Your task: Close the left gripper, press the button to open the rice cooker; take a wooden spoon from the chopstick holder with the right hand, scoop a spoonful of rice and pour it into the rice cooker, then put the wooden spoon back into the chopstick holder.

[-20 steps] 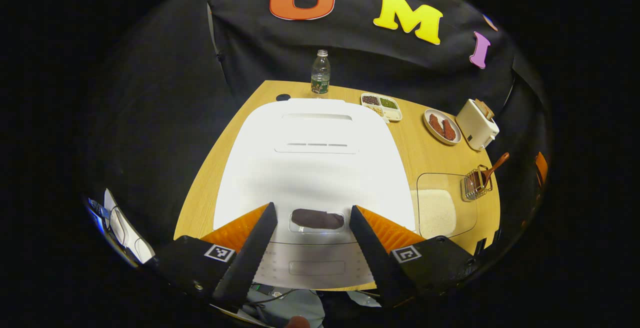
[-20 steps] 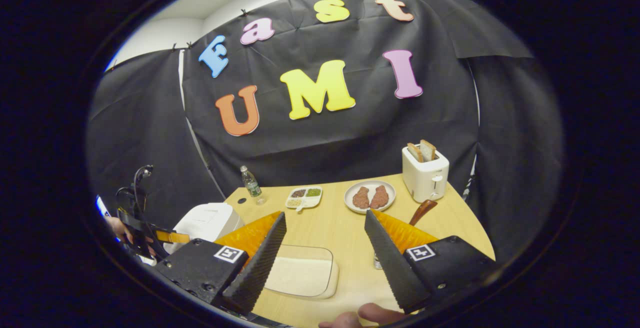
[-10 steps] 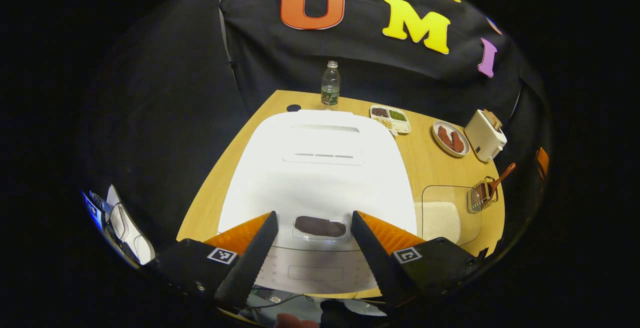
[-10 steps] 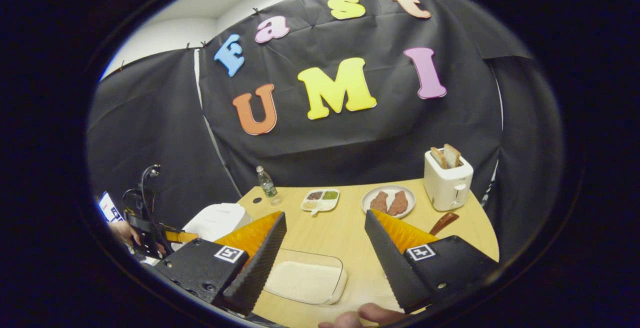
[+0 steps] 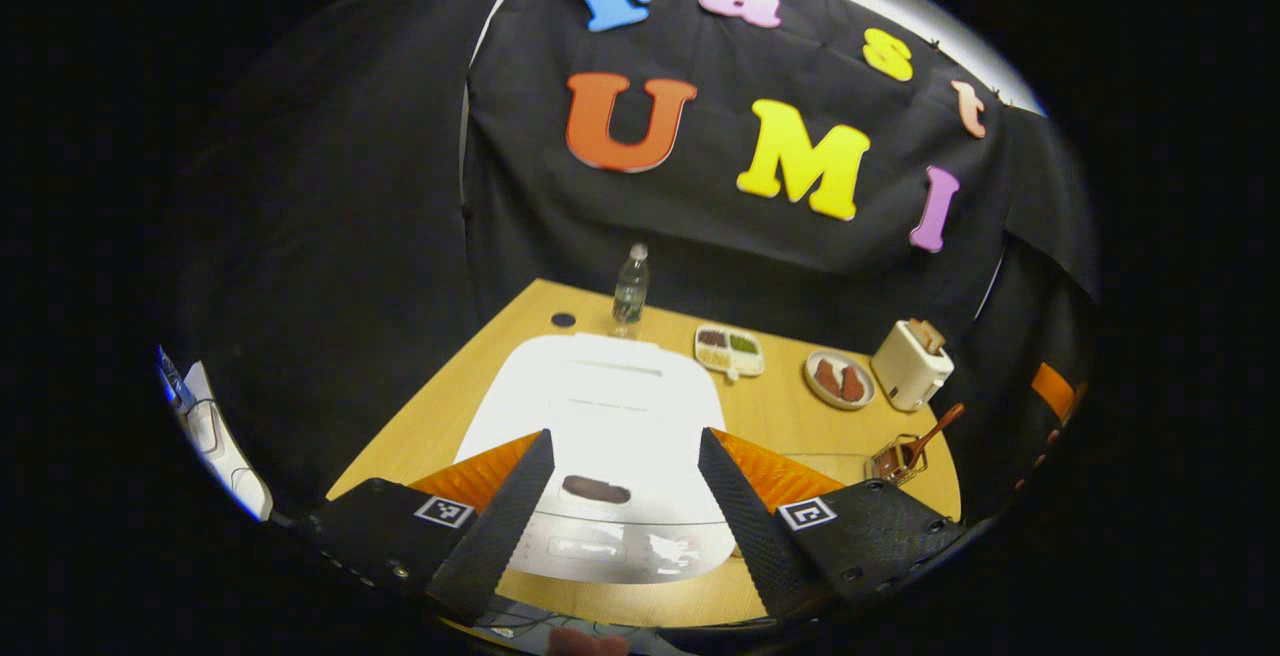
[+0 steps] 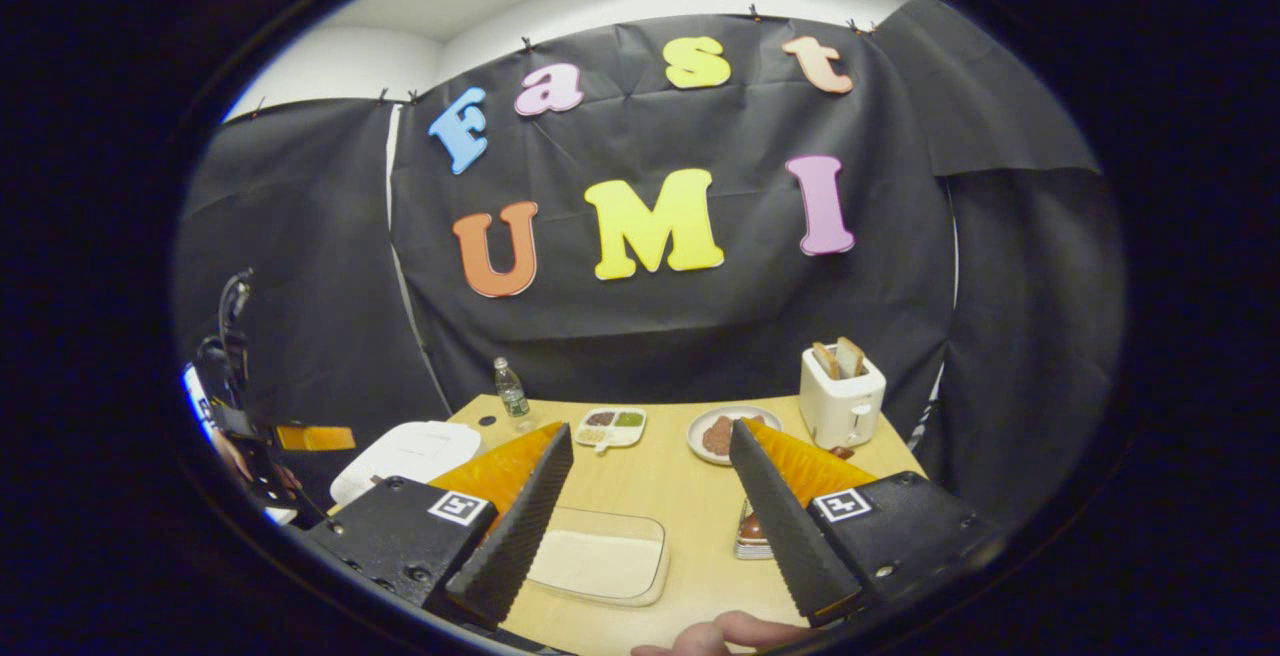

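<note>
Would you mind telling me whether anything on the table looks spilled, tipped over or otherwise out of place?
Nothing stands out. The white rice cooker sits closed, the clear plastic bottle and white toaster stand upright, and the rice stays inside its clear tray. No spill shows on the wooden table.

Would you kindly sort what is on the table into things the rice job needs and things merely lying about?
Needed: rice cooker, wooden spoon, chopstick holder, tray of rice.

Lying about: water bottle, divided snack dish, plate of meat, toaster.
</note>
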The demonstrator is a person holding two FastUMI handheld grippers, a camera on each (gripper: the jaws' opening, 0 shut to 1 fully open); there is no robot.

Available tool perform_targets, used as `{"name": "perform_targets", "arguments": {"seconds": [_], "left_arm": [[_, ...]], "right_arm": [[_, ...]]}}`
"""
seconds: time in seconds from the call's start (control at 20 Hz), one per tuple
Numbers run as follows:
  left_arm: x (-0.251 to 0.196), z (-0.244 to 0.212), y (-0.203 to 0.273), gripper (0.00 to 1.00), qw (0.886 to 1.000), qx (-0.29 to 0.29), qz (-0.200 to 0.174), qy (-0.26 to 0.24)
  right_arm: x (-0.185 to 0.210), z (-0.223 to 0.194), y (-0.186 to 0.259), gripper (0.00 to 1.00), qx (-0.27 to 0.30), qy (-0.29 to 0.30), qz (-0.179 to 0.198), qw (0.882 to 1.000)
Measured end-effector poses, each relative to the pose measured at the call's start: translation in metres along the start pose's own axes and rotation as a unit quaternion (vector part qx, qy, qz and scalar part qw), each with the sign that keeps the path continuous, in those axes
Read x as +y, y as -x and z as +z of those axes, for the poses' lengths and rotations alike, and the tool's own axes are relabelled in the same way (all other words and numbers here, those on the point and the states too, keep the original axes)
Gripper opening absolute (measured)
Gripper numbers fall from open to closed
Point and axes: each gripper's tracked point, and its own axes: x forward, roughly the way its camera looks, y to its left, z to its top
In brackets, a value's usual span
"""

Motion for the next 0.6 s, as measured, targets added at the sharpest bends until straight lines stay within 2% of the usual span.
{"name": "perform_targets", "arguments": {"seconds": [0.1, 0.25, 0.4, 0.45, 0.55, 0.6], "left_arm": [[-0.015, 0.032, 0.028, 0.95, 0.998, -0.059, -0.008, -0.029], [-0.045, 0.057, 0.071, 0.95, 0.991, -0.119, -0.035, -0.043], [-0.065, 0.06, 0.107, 0.95, 0.986, -0.151, -0.062, -0.027], [-0.067, 0.057, 0.117, 0.94, 0.985, -0.154, -0.068, -0.029], [-0.062, 0.053, 0.134, 0.95, 0.984, -0.162, -0.067, -0.042], [-0.063, 0.051, 0.142, 0.95, 0.982, -0.167, -0.068, -0.053]], "right_arm": [[0.014, 0.012, 0.018, 1.0, -0.021, 0.011, -0.006, 1.0], [0.035, 0.025, 0.048, 0.96, -0.045, 0.02, -0.014, 0.999], [0.049, 0.034, 0.081, 1.0, -0.065, 0.021, -0.03, 0.997], [0.052, 0.037, 0.092, 0.96, -0.073, 0.019, -0.039, 0.996], [0.057, 0.038, 0.111, 0.96, -0.082, 0.014, -0.055, 0.995], [0.06, 0.037, 0.12, 1.0, -0.081, 0.014, -0.062, 0.995]]}}
